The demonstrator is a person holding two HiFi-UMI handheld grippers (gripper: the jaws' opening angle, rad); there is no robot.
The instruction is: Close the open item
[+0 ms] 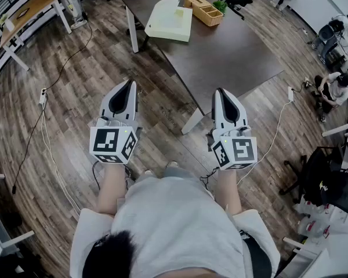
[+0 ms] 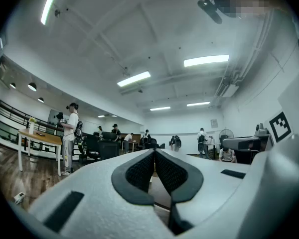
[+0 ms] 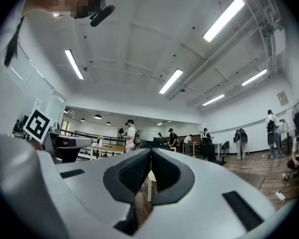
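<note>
We hold the left gripper (image 1: 130, 84) and right gripper (image 1: 220, 92), jaws pressed together and empty, over the wooden floor (image 1: 69, 103), the open pale box (image 1: 169, 23) on the dark table (image 1: 232, 57) ahead.

Bright ceiling strip lights (image 3: 224, 19); frames sharp; heavy fisheye bending, dark corners.

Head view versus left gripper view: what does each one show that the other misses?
Only the head view shows the dark table, with the pale open box and the wooden tray on it. It also shows the right tongs. Only the left gripper view shows the ceiling lights and the far wall. Both show the left tongs, shut with nothing between them, and the wood floor.
</note>
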